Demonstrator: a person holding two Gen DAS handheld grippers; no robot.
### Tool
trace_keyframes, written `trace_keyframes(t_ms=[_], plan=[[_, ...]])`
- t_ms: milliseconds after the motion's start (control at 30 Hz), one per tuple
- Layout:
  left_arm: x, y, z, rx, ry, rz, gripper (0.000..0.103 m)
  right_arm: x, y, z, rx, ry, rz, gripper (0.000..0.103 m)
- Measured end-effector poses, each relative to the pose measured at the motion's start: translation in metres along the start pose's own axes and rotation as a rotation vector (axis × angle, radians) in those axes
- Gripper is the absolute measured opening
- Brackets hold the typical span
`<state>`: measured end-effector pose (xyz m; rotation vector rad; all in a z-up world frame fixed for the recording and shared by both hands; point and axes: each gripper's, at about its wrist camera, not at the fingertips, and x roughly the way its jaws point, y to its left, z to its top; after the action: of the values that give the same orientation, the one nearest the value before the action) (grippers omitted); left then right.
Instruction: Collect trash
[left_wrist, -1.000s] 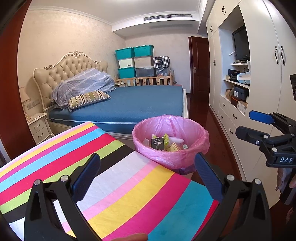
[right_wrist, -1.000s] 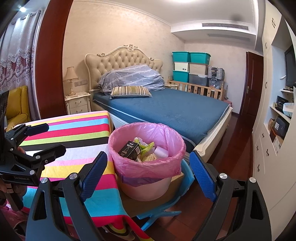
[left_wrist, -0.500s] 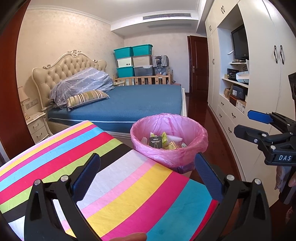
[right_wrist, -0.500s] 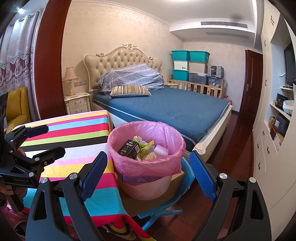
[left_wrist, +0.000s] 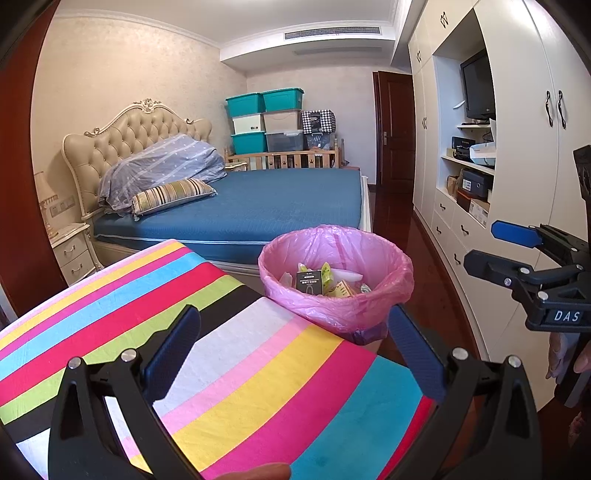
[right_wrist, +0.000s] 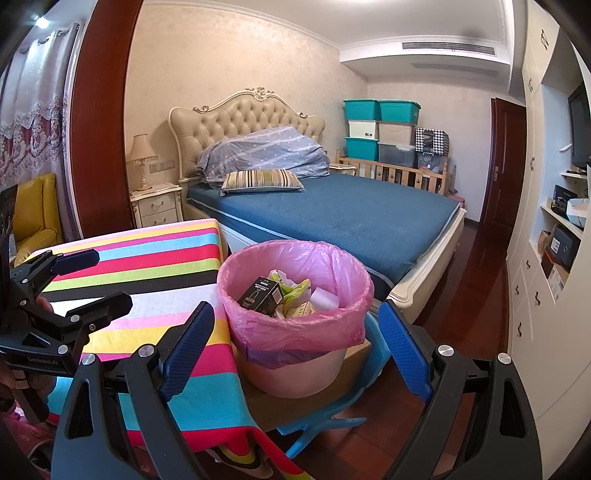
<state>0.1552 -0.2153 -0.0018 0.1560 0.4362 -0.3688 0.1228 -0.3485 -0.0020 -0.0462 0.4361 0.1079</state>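
Bin (right_wrist: 295, 325) beside table (right_wrist: 147, 258), bed (right_wrist: 351, 218) behind

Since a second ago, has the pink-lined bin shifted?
No. In the right wrist view the bin keeps its place beside the striped tablecloth and before the bed.

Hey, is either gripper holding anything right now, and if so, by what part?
Nothing is held. The left gripper and the right gripper both stand open with empty jaws, short of the pink-lined trash bin.
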Motion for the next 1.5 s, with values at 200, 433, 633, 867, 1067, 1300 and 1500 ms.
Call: trace_keyframes(t_ms=[200,433,633,867,1067,1300,1500], plan=[[-0.0002,0.0001,0.0005,-0.001,0.0,-0.001,0.099,-0.0004,-0.0005,0.0,0.0,0.0,-0.001,0.085],[-0.0001,-0.0002,0.0005,-0.001,0.001,-0.001,0.099,-0.0002,-0.0006,-0.0002,0.002,0.001,0.0,0.085],[0.0008,-0.0013,0.0005,0.0,0.002,-0.005,0.099,0.0003,0.0019,0.0004,0.002,0.004,0.003,0.085],[0.0,-0.0017,0.002,0.001,0.002,-0.012,0.099,0.0003,0.0015,0.0003,0.002,0.004,0.002,0.085],[-0.0002,-0.001,0.0022,0.001,0.003,-0.012,0.099,0.0007,0.0016,0.0002,0.003,0.003,0.002,0.085],[-0.0006,-0.0004,0.0028,0.006,0.001,-0.007,0.099,0.0014,0.0032,0.0,0.003,0.004,0.002,0.085],[-0.0026,-0.0009,0.0027,0.028,-0.004,0.0,0.099,0.0016,0.0042,0.0001,0.003,0.005,0.003,0.085]])
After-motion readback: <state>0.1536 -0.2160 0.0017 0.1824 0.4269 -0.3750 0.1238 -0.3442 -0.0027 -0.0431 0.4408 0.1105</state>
